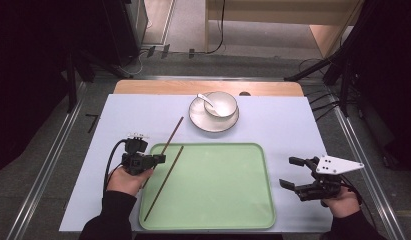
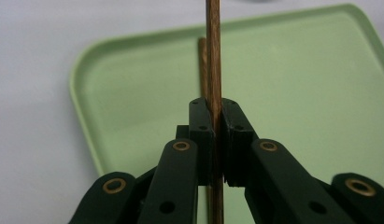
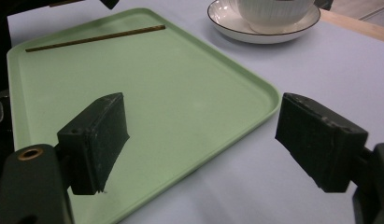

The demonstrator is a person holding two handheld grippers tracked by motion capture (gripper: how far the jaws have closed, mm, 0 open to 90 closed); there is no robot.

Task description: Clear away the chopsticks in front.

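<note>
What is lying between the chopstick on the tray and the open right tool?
Only the bare floor of the light green plastic tray separates the brown wooden chopstick from the right tool, as the high view shows.

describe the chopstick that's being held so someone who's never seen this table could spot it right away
Start at the green tray in the middle of the table. At its left edge, the left gripper is shut on a thin brown chopstick that slants up toward the white bowl. Its twin lies loose inside the tray; the held one reaches past the tray's far rim.
</note>
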